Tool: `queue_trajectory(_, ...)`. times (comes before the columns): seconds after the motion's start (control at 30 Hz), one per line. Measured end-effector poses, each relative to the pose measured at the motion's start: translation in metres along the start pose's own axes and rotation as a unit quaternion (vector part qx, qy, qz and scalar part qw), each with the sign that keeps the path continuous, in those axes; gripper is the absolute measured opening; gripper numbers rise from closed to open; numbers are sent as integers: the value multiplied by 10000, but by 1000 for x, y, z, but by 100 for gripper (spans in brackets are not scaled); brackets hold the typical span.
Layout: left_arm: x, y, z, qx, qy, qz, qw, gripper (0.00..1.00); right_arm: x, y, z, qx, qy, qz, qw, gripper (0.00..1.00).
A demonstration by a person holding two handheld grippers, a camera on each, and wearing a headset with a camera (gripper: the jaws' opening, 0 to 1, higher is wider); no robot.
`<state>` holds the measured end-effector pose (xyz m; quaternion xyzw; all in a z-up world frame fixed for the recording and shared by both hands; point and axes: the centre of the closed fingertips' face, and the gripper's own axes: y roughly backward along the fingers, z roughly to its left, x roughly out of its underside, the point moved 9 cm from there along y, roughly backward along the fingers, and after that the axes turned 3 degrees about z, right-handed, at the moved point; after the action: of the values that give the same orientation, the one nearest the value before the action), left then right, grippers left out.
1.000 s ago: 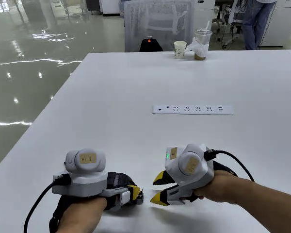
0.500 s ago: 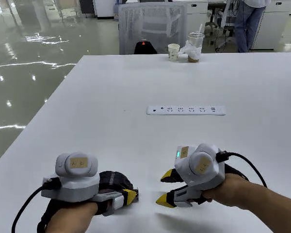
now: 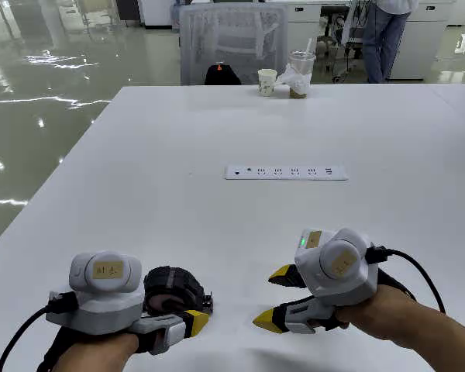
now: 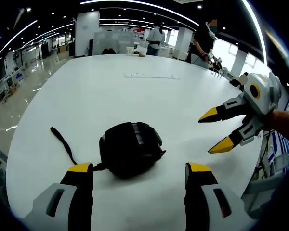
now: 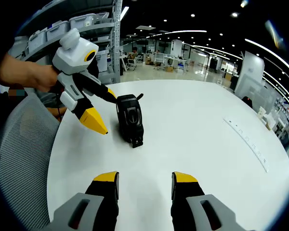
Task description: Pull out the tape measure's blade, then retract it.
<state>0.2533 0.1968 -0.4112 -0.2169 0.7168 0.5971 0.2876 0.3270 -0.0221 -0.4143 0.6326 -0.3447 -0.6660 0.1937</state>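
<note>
The left gripper (image 4: 138, 169) has its yellow-tipped jaws spread wide, and the tape measure (image 4: 130, 148) lies on the tabletop (image 4: 86, 91) just ahead, between the two tips, clamped by neither. It is a rounded black case, ribbed and rubbery, with its thin black strap (image 4: 62, 143) trailing flat over the smooth white surface. The right gripper (image 5: 145, 177) faces it from nearby, jaws likewise apart and holding nothing. Farther off lies a long white power strip (image 3: 285, 172). At the far edge a paper cup (image 3: 267, 80) and a clear plastic cup (image 3: 300, 63) stand before a mesh chair (image 3: 232, 35)
</note>
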Motion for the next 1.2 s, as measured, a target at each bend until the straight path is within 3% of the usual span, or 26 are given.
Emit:
queue_trajectory(0.63,14,23,-7,367,-515,-295,9976,78,19,28,28,481,-659,-225,9964,57)
queue_trajectory(1.2,31,45,-14,540,-847,-545,9934,84,40,53,60,955,-1148,-402,9880,79)
